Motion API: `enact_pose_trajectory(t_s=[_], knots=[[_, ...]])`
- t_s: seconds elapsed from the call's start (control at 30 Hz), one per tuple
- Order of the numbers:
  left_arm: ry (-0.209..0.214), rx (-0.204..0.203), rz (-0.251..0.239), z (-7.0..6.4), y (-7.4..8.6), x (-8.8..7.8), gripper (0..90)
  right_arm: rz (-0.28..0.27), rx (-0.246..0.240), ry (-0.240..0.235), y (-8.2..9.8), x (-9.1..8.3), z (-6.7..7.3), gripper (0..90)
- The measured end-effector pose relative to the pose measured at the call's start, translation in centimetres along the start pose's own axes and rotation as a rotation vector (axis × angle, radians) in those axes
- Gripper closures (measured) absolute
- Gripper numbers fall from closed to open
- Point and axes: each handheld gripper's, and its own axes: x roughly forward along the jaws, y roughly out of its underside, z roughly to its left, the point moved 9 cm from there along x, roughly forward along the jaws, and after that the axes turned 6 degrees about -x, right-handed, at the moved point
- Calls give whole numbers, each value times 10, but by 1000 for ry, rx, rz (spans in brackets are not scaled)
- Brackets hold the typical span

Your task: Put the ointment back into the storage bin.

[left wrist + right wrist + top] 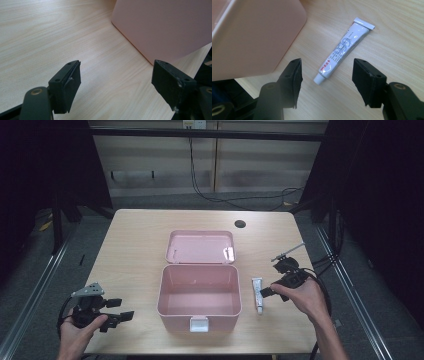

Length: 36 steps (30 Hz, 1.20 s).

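Right gripper (327, 77): is being held low over the table at the lower middle of the right gripper view; in the high view it is being gripped by a hand at the right of centre (280, 287).
Right jaws: are being kept apart and released, nothing being pressed by either pad.
Tube (343, 51): is lying flat on the wood, white with red and grey print, its cap end being framed between the two fingers (294, 77) but slightly beyond their tips, touching neither; the crimped end is pointing to the upper right of that frame.
Tube in the high view (257, 294): is lying just right of the box, just left of the right gripper.
Left gripper (112, 312): is being held at the lower left of the high view, jaws spread wide and empty, well apart from the tube.
Pink box (199, 295): is standing open at the centre, its lid (201, 246) being laid back behind it.
Table (135, 235): is bearing everything.
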Motion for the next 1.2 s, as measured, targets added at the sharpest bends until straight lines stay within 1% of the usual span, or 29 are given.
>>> enact_pose_trajectory(t_s=[0.1, 0.13, 0.2, 0.23, 0.27, 0.3, 0.43, 0.5, 0.53, 0.63, 0.67, 0.73, 0.8, 0.93, 1.0, 1.13, 1.2], knots=[[4, -2, -1, 0, 0, 0, 230, 15, 1, -4, 0, 2, -1, 429], [4, -5, -2, 0, 0, -1, 229, 35, 3, -1, 0, 4, -1, 440], [5, -4, -2, 0, 0, -1, 230, 54, 6, -1, 0, 5, -2, 460], [5, -4, 0, 0, 0, -1, 230, 58, -1, -2, -1, 6, -2, 460], [4, -3, 0, 0, 0, 0, 229, 71, 3, -2, -1, 6, -2, 468], [1, -1, 0, 1, -1, 0, 230, 75, -7, -2, -2, 7, -2, 477], [-1, -2, 1, 1, 0, 0, 230, 109, -10, -9, -3, 11, -1, 494], [0, -3, 1, 0, 0, 0, 230, 134, -4, -5, -2, 14, -2, 495], [-1, -4, 0, 0, 0, 0, 230, 143, 8, 2, -2, 15, -2, 504], [-1, -3, 1, 0, 0, 0, 230, 148, 13, -3, -3, 16, -4, 520], [-3, -2, 4, 1, 0, 0, 230, 164, 23, -3, -2, 16, -4, 530], [1, -1, 6, 1, 0, 0, 229, 181, 27, 3, -2, 18, -4, 532], [-2, -2, 4, 1, 0, 1, 230, 194, 28, 0, -1, 20, -5, 540], [0, -4, 6, 1, 0, 1, 230, 216, 47, 7, -2, 25, -6, 554], [-1, -3, 8, 1, 0, 1, 230, 237, 56, 9, -2, 27, -6, 559], [-4, -5, 7, 1, 0, 1, 230, 255, 64, 26, -2, 31, -9, 577], [-1, -6, 11, 1, 0, 2, 230, 262, 67, 27, -2, 33, -9, 579]])
